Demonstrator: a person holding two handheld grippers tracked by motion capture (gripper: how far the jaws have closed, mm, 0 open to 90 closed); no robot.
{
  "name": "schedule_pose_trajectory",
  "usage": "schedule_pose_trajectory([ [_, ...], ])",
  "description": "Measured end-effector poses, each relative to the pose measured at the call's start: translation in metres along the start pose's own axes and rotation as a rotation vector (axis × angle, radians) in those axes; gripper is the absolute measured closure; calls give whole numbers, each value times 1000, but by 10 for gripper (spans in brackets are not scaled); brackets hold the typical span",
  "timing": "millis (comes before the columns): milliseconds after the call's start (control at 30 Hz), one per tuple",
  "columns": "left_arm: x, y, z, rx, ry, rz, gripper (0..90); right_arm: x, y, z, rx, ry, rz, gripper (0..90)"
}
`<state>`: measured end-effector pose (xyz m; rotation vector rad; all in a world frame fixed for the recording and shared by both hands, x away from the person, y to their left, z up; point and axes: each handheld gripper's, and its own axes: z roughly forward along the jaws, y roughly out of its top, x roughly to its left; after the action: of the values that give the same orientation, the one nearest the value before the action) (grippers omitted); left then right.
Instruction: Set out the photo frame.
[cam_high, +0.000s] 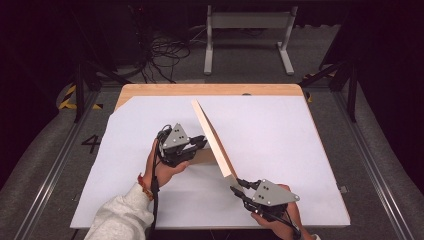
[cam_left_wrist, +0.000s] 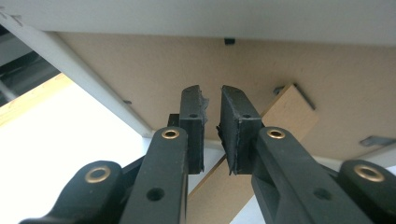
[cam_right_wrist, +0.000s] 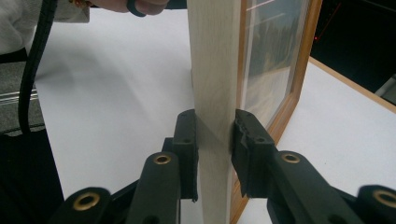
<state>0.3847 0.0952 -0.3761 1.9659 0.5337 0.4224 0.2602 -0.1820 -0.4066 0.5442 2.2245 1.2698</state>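
A light wooden picture frame (cam_high: 212, 135) stands on edge across the white sheet, running from the near right to the far middle. My right gripper (cam_high: 239, 186) is shut on its near end; in the right gripper view the jaws (cam_right_wrist: 215, 140) clamp the pale frame edge (cam_right_wrist: 212, 70), with the glass front (cam_right_wrist: 271, 56) to its right. My left gripper (cam_high: 202, 142) is at the frame's back side. In the left gripper view its jaws (cam_left_wrist: 212, 126) stand a narrow gap apart in front of the brown backing board (cam_left_wrist: 140, 60). The brown prop strip (cam_left_wrist: 289, 114) passes behind them.
The white sheet (cam_high: 280, 140) covers a wooden table whose bare edge (cam_high: 210, 89) shows at the back. A metal stand (cam_high: 247, 20) and loose cables (cam_high: 165, 50) lie on the floor beyond. A grey-sleeved forearm (cam_high: 120, 215) enters at bottom left.
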Motion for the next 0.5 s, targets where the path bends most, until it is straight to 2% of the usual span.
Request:
schedule_pose_trajectory([
  [67,-1,1,2,-3,0,3,778,2,0,1,29,-6,-22,673],
  [133,-2,2,5,5,-7,10,776,2,0,0,35,0,-30,723],
  [200,-4,3,9,13,-9,14,775,1,2,0,35,33,-25,721],
  [267,-5,3,11,15,0,8,777,5,3,2,31,10,-45,718],
  [300,-5,3,13,11,-10,4,773,6,3,3,32,11,-49,716],
  [367,-7,4,15,16,3,14,788,9,4,5,31,8,-53,714],
  [500,-5,4,15,16,-7,5,791,11,5,6,34,-5,-58,713],
])
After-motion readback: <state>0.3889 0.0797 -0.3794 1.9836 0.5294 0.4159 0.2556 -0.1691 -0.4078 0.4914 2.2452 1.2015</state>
